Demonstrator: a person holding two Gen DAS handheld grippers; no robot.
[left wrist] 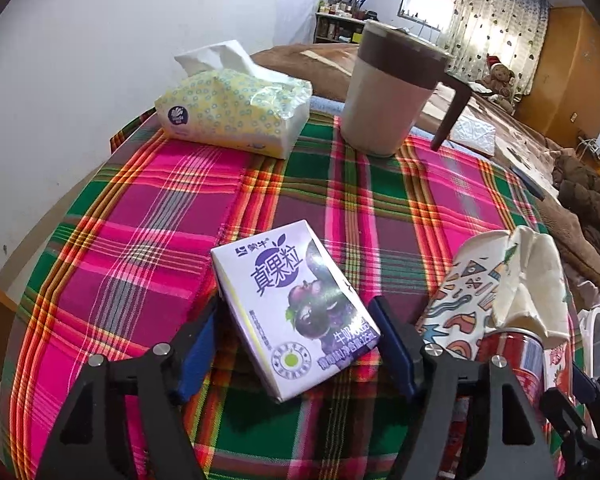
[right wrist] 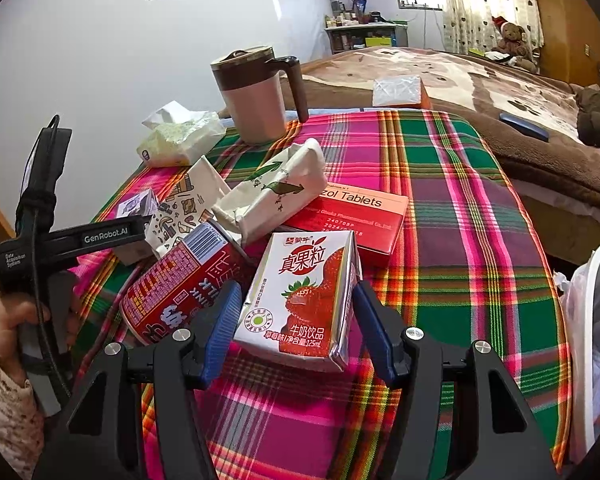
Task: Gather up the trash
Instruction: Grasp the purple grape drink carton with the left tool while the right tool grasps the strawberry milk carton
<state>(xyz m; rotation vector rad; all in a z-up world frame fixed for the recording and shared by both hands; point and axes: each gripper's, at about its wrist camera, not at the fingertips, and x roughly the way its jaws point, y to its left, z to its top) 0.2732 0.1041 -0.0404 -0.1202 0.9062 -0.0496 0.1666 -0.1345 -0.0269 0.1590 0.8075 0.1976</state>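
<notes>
A purple blueberry milk carton [left wrist: 296, 312] lies on the plaid tablecloth [left wrist: 148, 220], between the fingers of my open left gripper [left wrist: 294, 344], which do not press it. A red strawberry milk carton [right wrist: 300, 300] stands between the fingers of my open right gripper [right wrist: 296, 320], with small gaps on both sides. A red drink can [right wrist: 180, 288] lies on its side left of it. Two crushed paper cups [right wrist: 276, 196] and a red tablet box [right wrist: 356, 220] lie behind. The can [left wrist: 516, 352] and a crushed cup [left wrist: 476, 292] also show at the right of the left wrist view.
A brown-lidded mug [left wrist: 388, 92] and a tissue pack [left wrist: 232, 112] stand at the table's far edge. A white bin with a bag [right wrist: 596, 344] stands at the table's right edge. A bed with a brown blanket [right wrist: 480, 92] lies beyond. A wall is on the left.
</notes>
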